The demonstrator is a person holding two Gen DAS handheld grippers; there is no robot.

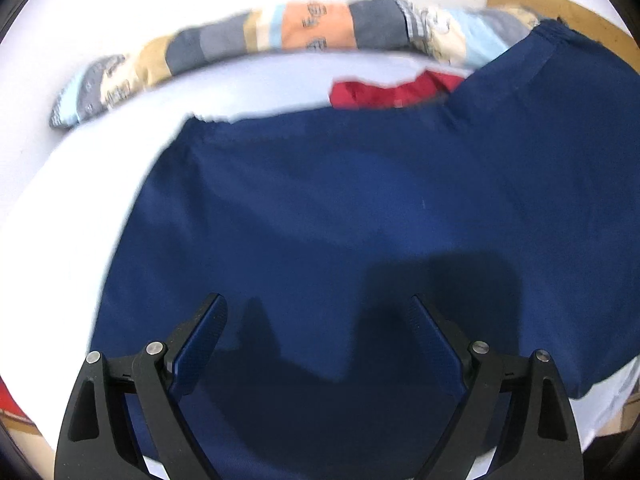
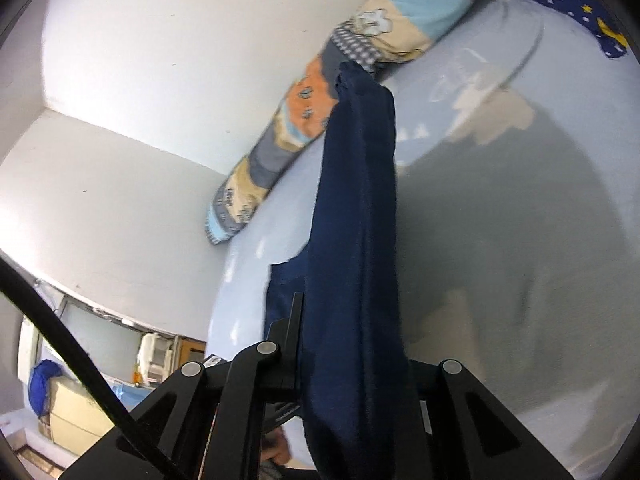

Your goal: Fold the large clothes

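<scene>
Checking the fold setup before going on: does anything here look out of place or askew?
One thing: a red garment peeks out from under the navy garment at its far edge, so the navy piece is not lying alone on the pale blue sheet. The right gripper has a bunched edge of it lifted.

bed: pale blue sheet (image 1: 256,84) | long patchwork bolster (image 1: 248,40) in grey, orange, cream and light blue, lying along the white wall (image 2: 160,60) | red cloth (image 1: 384,90) on the sheet, just beside the bolster | navy star-print fabric (image 2: 588,12) at the far end | black cable (image 2: 72,344) | cluttered shelf (image 2: 120,352) beyond the bed
</scene>
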